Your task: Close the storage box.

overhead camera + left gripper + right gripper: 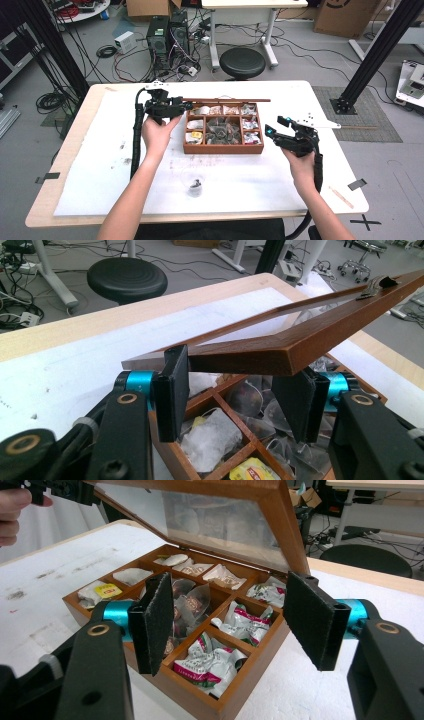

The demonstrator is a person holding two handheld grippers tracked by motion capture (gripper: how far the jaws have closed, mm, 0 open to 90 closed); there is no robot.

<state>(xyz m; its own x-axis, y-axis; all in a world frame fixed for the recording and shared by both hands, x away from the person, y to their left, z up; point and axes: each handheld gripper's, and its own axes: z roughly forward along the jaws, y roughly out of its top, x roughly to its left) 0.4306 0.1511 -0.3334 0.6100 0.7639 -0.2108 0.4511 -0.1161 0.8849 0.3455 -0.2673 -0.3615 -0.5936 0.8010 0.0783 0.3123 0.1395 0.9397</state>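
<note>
Wooden box (223,141) sits mid-tabletop (310,95), its glass lid (280,342) propped up by the left gripper (235,390), whose spread fingers (172,390) only support it, seemingly so the right gripper (235,625), fingers released, can reach the packets (210,662).

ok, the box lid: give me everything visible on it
The lid is a dark-brown wooden frame around a clear pane, hinged at the far edge of the compartment box and raised well clear of the packets. A small dark latch sits on its front rail. The left gripper meets its corner; its jaws look apart.
</note>
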